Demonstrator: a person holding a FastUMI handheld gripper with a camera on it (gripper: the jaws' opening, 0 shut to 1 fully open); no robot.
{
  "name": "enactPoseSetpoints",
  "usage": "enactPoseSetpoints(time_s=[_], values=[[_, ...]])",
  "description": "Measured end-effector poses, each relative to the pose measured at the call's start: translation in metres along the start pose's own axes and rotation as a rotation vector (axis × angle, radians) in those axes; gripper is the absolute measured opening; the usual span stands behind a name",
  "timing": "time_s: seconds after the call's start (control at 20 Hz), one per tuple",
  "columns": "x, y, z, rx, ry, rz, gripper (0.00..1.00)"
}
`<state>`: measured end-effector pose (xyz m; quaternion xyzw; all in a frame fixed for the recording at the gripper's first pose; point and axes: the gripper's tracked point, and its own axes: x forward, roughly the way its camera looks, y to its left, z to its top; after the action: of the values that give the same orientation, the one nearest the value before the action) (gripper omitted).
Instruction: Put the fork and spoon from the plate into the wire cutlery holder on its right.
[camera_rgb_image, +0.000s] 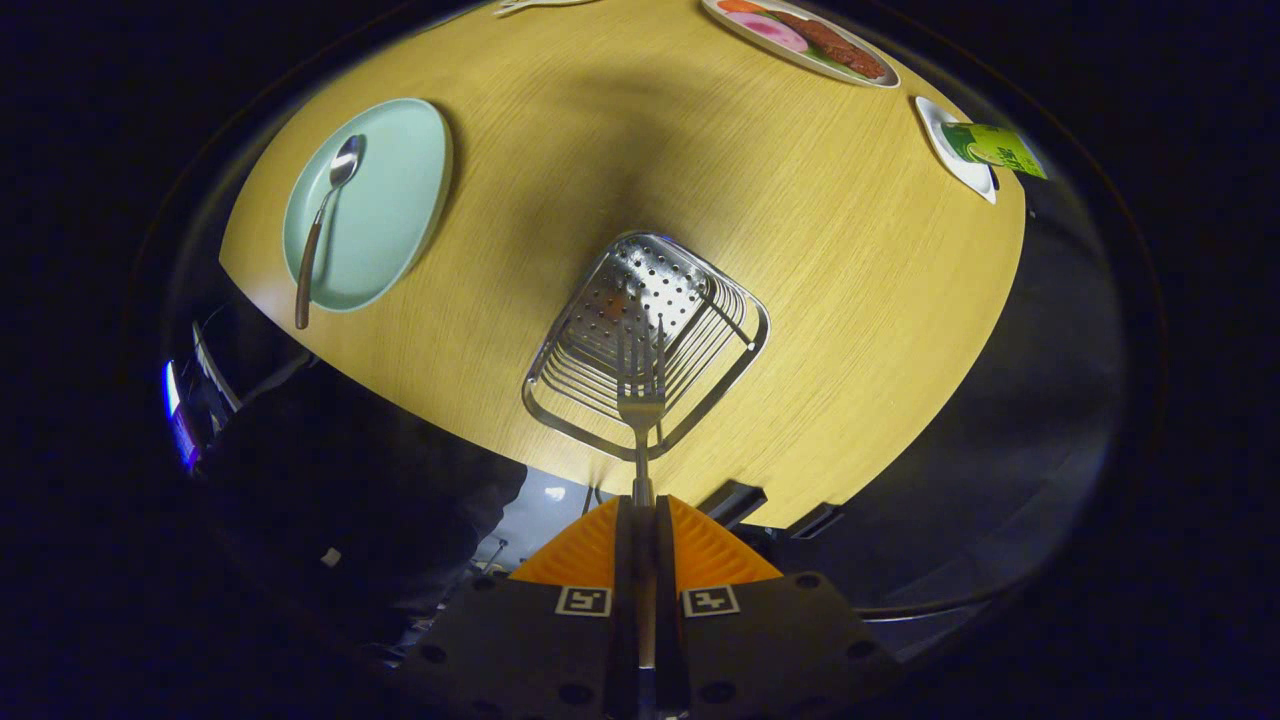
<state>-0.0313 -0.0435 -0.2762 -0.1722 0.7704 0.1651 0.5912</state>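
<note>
The tabletop (780, 250) is pale wood grain with a matt finish. The wire cutlery holder (645, 340) is shiny metal with a perforated base, and the fork (641, 385) polished steel. The claw (642, 515) pads look like ribbed orange plastic. The spoon (322, 215) has a glossy bowl and probably a wooden handle; the plate (385, 215) is smooth, pale green.

Fisheye on hand-held gripper (642, 505), high above table (800, 300), facing down

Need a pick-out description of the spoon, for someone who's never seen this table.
On the round wooden table, find the pale green plate left of the wire cutlery holder. The spoon lies on it: steel bowl, brown handle. The fork is clamped in the gripper instead.
</note>
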Motion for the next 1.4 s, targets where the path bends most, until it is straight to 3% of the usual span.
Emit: enactPoseSetpoints(time_s=[0.2, 0.25, 0.35, 0.5, 0.65, 0.95, 1.2, 1.4], values=[[0.003, -0.001, 0.007, 0.02, -0.014, -0.002, 0.18], [0.004, -0.002, 0.01, 0.021, -0.042, 0.0, 0.33], [-0.002, -0.001, 0.017, 0.028, -0.121, 0.004, 0.52], [-0.019, 0.003, 0.028, 0.108, -0.29, 0.013, 0.75], [-0.041, 0.004, 0.036, 0.219, -0.506, -0.015, 0.78], [-0.104, 0.089, 0.066, 0.271, -0.873, 0.097, 0.82], [-0.103, 0.182, 0.112, 0.3, -0.961, 0.303, 0.83], [-0.078, 0.233, 0.146, 0.271, -0.937, 0.363, 0.84]])
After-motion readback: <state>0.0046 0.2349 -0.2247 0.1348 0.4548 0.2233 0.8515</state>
